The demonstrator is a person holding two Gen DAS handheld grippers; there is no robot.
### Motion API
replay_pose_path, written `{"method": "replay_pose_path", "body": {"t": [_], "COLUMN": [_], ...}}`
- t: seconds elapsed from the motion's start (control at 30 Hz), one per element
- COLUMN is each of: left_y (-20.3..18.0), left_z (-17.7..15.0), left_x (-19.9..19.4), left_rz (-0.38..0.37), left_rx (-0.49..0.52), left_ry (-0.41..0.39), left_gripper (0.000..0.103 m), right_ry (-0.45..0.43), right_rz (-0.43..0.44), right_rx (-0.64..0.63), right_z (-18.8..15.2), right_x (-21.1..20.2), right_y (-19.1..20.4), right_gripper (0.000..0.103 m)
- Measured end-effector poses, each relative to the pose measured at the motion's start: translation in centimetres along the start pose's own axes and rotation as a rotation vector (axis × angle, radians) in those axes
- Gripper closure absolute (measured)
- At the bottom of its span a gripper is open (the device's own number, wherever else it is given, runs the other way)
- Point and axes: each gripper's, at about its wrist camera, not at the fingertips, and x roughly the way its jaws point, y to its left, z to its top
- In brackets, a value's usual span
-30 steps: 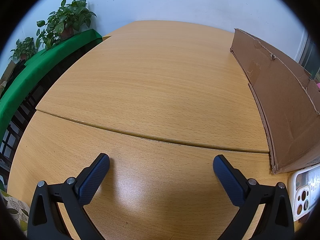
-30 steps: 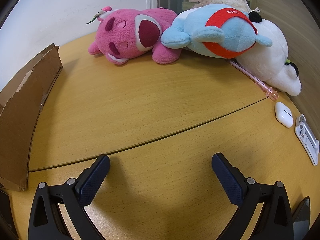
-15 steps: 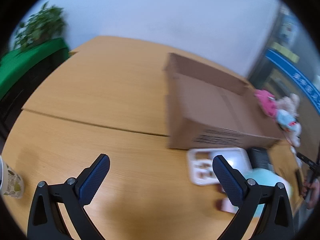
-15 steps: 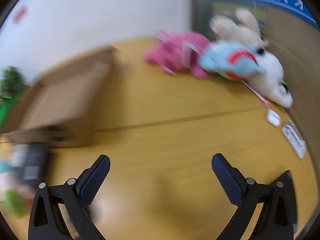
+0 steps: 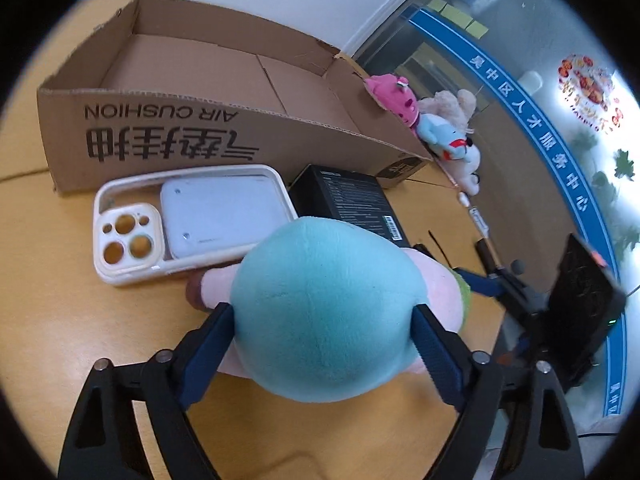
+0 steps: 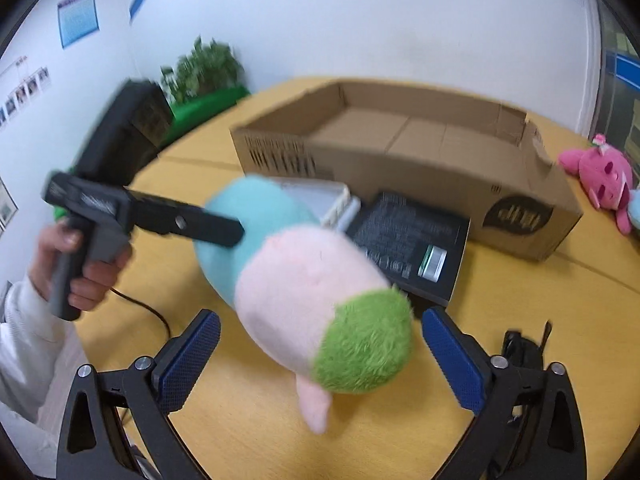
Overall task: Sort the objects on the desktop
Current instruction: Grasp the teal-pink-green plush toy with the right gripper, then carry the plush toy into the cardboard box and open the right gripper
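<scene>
Teal plush toy (image 5: 324, 320) between left gripper (image 5: 320, 352) pads

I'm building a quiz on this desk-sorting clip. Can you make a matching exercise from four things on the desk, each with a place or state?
Things:
1. cardboard box
2. phone case
3. black box
4. teal plush toy

Places or states:
a. between the left gripper's closing jaws
b. open-topped, nothing visible inside
c. lying flat beside the phone case, in front of the cardboard box
d. white, camera holes facing up

Pairs: 1-b, 2-d, 3-c, 4-a
</scene>
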Motion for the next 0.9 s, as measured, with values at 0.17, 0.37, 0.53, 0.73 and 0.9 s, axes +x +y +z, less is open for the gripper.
{"method": "replay_pose_path", "body": {"t": [0.17,0.37,0.53,0.73,0.9], "left_y": [-0.4,-1.6,-5.9,-9.3,-10.7], "left_z": [-0.8,-0.9,2.2,9.0,14.7], "left_x": [-0.1,-1.4,-6.1,-10.9,-15.0], "left_rz": [0.000,0.009,0.080,0.127,0.138], "left_rx": [0.005,-0.024,0.126,0.223,0.264], "left_ry": [-0.014,-0.108,-0.242,-0.375,-0.490], "left_gripper": [0.022,0.029,0.029,0.029,0.029], "right_ry": [0.038,0.014,-0.098,-0.239,-0.347], "right_rz": [-0.008,0.018,0.032,-0.002,-0.036], "right_rx": [0.016,0.005,-0.044,-0.133,-0.226], "right_z": [-1.0,0.2,4.2,11.8,19.6], "right_x": [1.7,0.6,-3.0,-7.0,-10.1], "right_y": [-0.6,-0.4,-0.1,-0.1,0.0], "right_gripper": [0.019,0.025,0.025,0.025,0.025]}}
